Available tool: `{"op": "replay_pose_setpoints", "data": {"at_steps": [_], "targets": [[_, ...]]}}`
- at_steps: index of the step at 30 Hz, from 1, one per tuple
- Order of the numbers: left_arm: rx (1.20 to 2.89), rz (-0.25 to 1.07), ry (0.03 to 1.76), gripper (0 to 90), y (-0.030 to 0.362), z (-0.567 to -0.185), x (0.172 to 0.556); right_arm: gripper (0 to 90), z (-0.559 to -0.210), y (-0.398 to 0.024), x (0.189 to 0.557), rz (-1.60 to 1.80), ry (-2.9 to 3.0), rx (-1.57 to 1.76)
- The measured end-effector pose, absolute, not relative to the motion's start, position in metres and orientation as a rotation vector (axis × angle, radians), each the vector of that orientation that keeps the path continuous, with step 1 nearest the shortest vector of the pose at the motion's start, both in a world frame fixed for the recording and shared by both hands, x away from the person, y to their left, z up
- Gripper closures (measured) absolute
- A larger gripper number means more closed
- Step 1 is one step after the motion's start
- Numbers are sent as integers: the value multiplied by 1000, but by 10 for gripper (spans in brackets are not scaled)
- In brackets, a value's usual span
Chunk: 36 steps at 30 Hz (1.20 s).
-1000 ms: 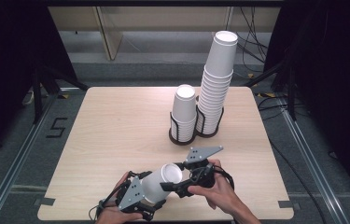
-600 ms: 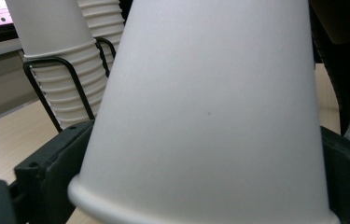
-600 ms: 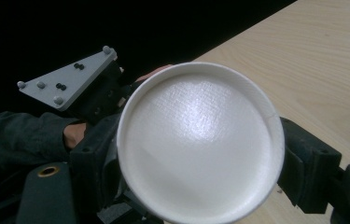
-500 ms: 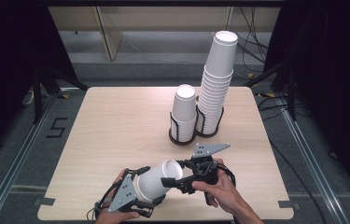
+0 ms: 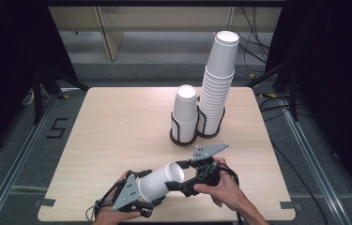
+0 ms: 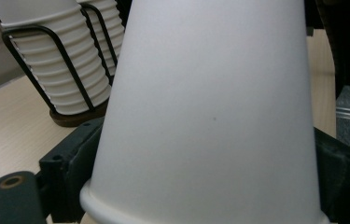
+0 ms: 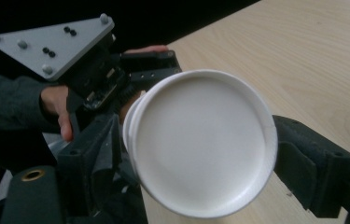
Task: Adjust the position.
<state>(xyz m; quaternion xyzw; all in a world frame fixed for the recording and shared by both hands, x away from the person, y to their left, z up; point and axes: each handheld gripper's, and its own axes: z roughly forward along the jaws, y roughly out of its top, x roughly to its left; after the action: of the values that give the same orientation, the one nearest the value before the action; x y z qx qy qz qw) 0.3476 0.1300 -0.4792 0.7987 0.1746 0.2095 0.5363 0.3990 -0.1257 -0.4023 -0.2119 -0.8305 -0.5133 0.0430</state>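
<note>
A white paper cup (image 5: pixel 158 183) lies tilted between both grippers, just above the table's front edge. Its round flat end (image 7: pixel 200 140) points at the right gripper's camera, with a second edge just behind it. My left gripper (image 5: pixel 146 191) has the wider end; its jaws have just been closing and now press the cup's sides (image 6: pixel 210 116). My right gripper (image 5: pixel 186 184) is shut on the narrower end, one jaw on each side of the cup. The left gripper's grey plate (image 7: pixel 53 44) and the hand holding it sit behind the cup.
Two stacks of white cups stand in black wire holders at the back right of the wooden table (image 5: pixel 117 126): a short stack (image 5: pixel 185 112) and a tall one (image 5: pixel 218 84). Both also appear in the left gripper view (image 6: pixel 51 60). Dark floor surrounds the table.
The left gripper's jaws have drawn in against the cup. Both hands and the cup stay in about the same spot.
</note>
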Motion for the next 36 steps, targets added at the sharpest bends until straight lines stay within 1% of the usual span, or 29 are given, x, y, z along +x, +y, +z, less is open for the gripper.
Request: {"op": "replay_pose_setpoints", "data": {"at_steps": [4,5,7,8,13,20,25,36], "targets": [[1959,497,400,131,129,-479,348,159,-399,-127,398,-1513,-2588,-636],[2006,489,380,134,129,-478,347,161,-398,-128,397,-1486,-2627,-605],[2010,486,380,135,128,-479,347,160,-397,-128,397,-1467,-2656,-593],[2050,479,366,136,127,-480,346,160,-396,-128,396,-1435,-2691,-576],[2095,473,358,137,124,-481,345,160,-394,-128,393,-1380,-2788,-526],[2201,454,329,140,124,-479,347,161,-390,-120,382,-1258,-2944,-412],[2265,439,292,143,122,-480,346,162,-396,-113,378,-1159,-3038,-326],[2313,444,225,145,116,-476,341,186,-412,-94,369,-955,-3134,-127]]}}
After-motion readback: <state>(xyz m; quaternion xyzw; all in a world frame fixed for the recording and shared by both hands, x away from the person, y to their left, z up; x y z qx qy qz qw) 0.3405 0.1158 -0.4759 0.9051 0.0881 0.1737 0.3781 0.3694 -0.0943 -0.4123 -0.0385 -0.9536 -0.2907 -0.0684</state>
